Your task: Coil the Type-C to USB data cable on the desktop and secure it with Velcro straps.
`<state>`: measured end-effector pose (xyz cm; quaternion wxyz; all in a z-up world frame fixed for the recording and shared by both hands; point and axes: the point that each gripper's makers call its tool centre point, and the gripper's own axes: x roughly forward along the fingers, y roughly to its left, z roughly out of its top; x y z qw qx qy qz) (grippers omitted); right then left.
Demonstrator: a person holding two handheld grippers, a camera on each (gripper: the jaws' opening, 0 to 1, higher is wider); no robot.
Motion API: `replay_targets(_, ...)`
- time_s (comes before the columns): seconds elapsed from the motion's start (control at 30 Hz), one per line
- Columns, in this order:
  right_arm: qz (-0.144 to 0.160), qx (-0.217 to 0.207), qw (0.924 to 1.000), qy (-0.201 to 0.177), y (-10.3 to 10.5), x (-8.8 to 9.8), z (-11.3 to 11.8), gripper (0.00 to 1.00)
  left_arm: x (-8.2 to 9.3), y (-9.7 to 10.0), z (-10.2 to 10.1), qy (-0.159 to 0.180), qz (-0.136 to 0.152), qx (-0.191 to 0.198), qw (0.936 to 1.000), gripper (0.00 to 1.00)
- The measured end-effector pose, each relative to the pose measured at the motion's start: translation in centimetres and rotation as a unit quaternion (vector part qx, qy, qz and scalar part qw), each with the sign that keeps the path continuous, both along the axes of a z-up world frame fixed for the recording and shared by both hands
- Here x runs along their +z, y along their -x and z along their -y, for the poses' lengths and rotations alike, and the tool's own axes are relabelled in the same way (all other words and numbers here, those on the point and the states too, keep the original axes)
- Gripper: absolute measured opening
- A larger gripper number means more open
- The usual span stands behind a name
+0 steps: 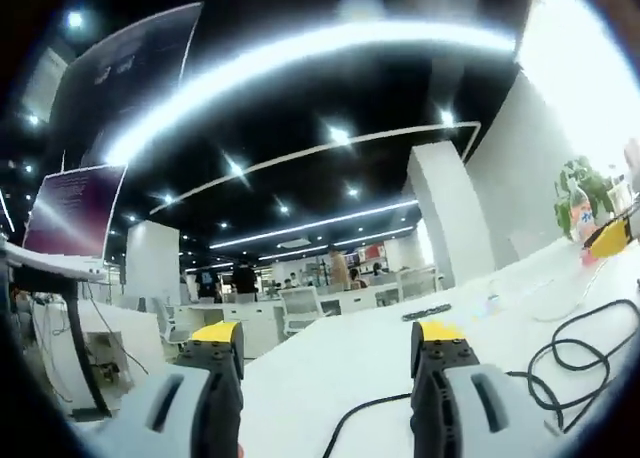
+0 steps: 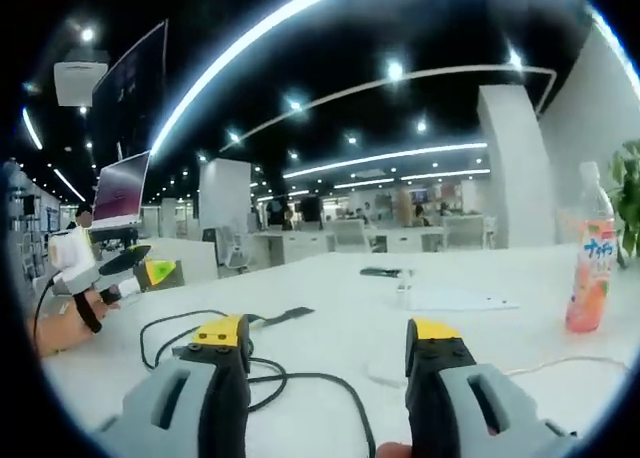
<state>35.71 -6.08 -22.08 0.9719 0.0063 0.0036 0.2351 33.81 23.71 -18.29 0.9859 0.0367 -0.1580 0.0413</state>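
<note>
The black data cable (image 2: 262,376) lies in loose loops on the white desktop (image 2: 350,318), just ahead of my right gripper (image 2: 327,333), and runs back between its jaws. Those jaws stand open and hold nothing. A dark flat strap (image 2: 285,316) rests at the far end of the loops. My left gripper (image 1: 328,336) is also open and empty, with the cable (image 1: 578,350) looping to its right and one strand passing low between its jaws. In the right gripper view the left gripper (image 2: 120,268) hovers at the left, held by a hand (image 2: 62,330).
An orange drink bottle (image 2: 590,268) stands at the right, beside a green plant (image 1: 585,183). A white sheet (image 2: 455,300) and a small dark object (image 2: 381,272) lie further back on the desk. A lit laptop screen (image 1: 75,210) stands at the left. A thin white cable (image 2: 560,363) crosses the near right.
</note>
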Motion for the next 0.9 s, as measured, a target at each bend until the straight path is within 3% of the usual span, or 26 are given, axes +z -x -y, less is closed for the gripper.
replay_targets(0.13,-0.023,0.034,0.9991,-0.009,-0.5,-0.7,-3.4,0.58,-0.6,-0.1,-0.5,-0.003,-0.016,0.007,0.9998,0.66)
replay_targets(0.23,-0.042,0.055,0.9974,-0.022,-0.9,-1.1,-5.4,0.54,-1.4,-0.4,0.3,-0.009,-0.033,-0.003,0.9994,0.66)
replay_targets(0.33,-0.057,0.068,0.9956,-0.029,-1.5,-1.6,-6.7,0.52,-1.7,-0.2,1.4,-0.047,-0.041,-0.004,0.9981,0.66)
replay_targets(0.47,-0.078,0.082,0.9928,-0.039,-2.1,-2.5,-8.1,0.49,-1.7,0.0,2.6,-0.067,-0.037,-0.012,0.9970,0.67)
replay_targets(0.7,-0.126,0.122,0.9833,-0.048,-1.9,-4.2,-11.1,0.47,-1.9,0.0,2.7,-0.059,-0.040,-0.017,0.9973,0.67)
replay_targets(0.9,-0.150,0.129,0.9793,-0.041,-1.6,-5.5,-13.0,0.42,-2.0,-0.1,2.6,-0.058,-0.042,-0.017,0.9973,0.67)
